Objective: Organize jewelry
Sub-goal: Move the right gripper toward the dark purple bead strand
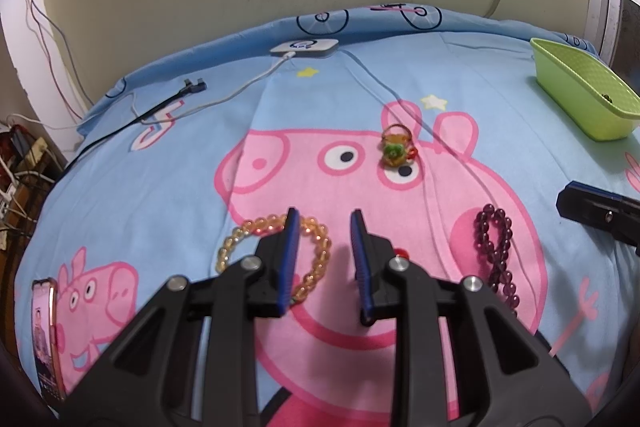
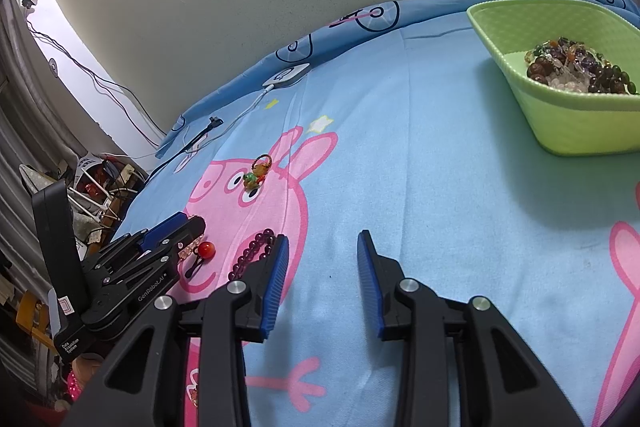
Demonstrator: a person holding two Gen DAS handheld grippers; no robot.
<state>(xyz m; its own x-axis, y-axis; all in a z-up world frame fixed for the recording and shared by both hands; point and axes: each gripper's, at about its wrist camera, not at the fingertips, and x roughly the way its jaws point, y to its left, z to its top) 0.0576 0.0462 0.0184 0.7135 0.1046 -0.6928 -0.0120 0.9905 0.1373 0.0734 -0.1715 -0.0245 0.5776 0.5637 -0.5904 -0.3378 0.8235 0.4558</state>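
While both my tongs stay apart and hold nothing, my left gripper [image 1: 324,215] hovers over the amber bracelet [image 1: 316,247] and my right gripper [image 2: 322,239] beside the purple bracelet [image 2: 252,251].

Both tools are built alike: matte black plastic frames with triangular cut-outs in the arms, and round silver pivot screws at the joints. The left gripper [image 1: 324,227] carries two blue ribbed pads on black finger blocks. The right gripper [image 2: 322,247] has the same blue ribbed pads. Seen from the right wrist, the left one's side bears white lettering (it reads "GenRobot.AI"), small screws, and a label on its black handle block.
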